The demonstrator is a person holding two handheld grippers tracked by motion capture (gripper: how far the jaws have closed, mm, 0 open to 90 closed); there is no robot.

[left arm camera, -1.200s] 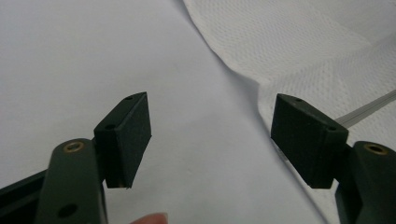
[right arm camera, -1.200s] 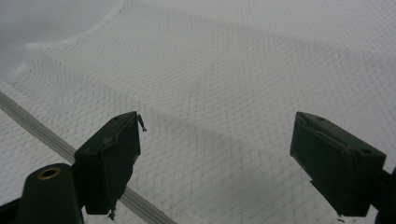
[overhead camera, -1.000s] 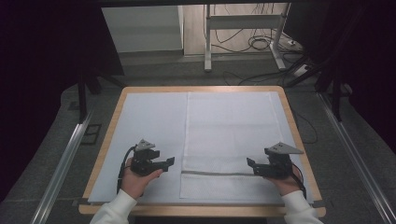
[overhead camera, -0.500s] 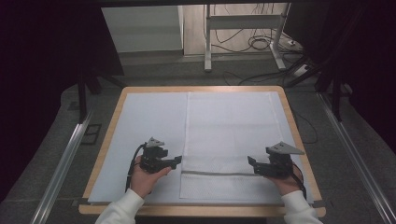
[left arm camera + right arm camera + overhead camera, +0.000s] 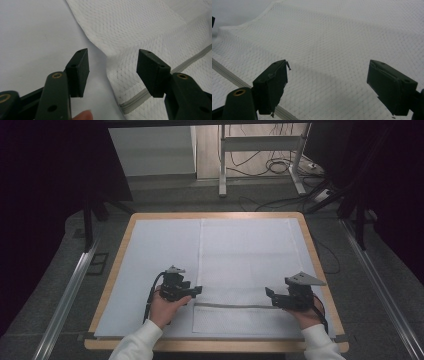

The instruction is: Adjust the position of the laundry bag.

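Mesh bag (image 5: 150,32) edge btwn left tool (image 5: 112,72) jaws, closing, not gripped; right tool (image 5: 327,87) open above.

Two hands come in from the bottom, each holding a black gripper low down. The left gripper (image 5: 196,291) has been closing its jaws, a gap between them. The right gripper (image 5: 270,296) gapes wide

We see a white mesh laundry bag (image 5: 247,265) lying flat on the right half of the pale table cover, long side running away from us. Its weave is a fine honeycomb net. A grey zipper band (image 5: 230,306) crosses it near the front edge, closed as far as we can tell. The bag's left edge (image 5: 105,52) buckles slightly.
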